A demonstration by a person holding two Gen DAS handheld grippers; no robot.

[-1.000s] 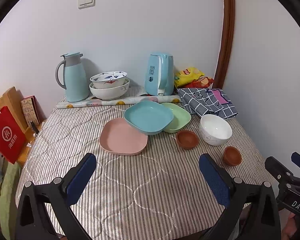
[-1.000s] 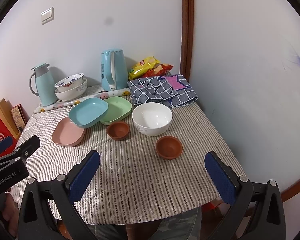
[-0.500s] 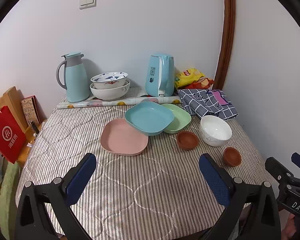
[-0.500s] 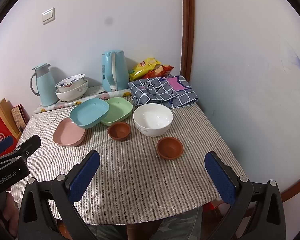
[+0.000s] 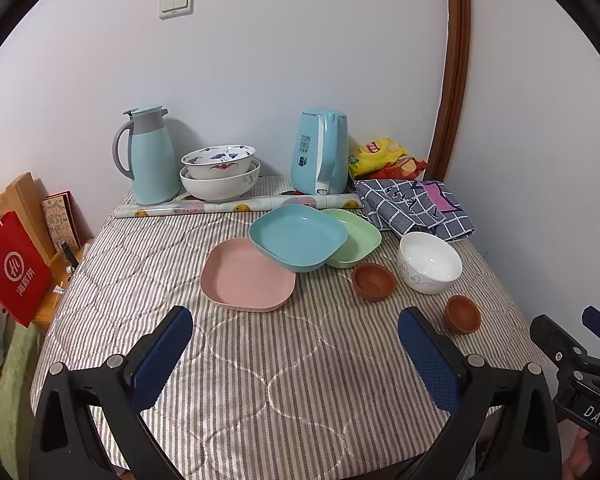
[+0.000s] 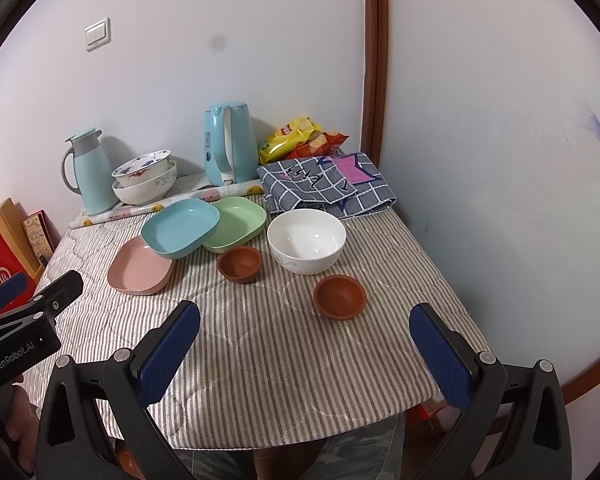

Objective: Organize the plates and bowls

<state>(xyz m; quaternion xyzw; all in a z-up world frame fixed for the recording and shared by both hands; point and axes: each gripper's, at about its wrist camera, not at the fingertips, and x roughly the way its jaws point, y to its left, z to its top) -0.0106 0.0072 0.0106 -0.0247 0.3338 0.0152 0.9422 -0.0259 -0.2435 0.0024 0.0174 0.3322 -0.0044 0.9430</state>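
We are holding both grippers over the near edge of the table (image 5: 260, 400), nothing picked up yet. The left gripper (image 5: 296, 356) and right gripper (image 6: 304, 350) are both standing wide apart and empty. The blue plate (image 5: 298, 238) is lying tilted across the pink plate (image 5: 246, 276) and green plate (image 5: 356, 236); the white bowl (image 6: 306, 240) and two brown bowls (image 6: 239, 263) (image 6: 340, 295) are sitting apart beside them. We are probably choosing a first piece, likely the blue plate, which calls for a rim grip. The green plate is partly covered.
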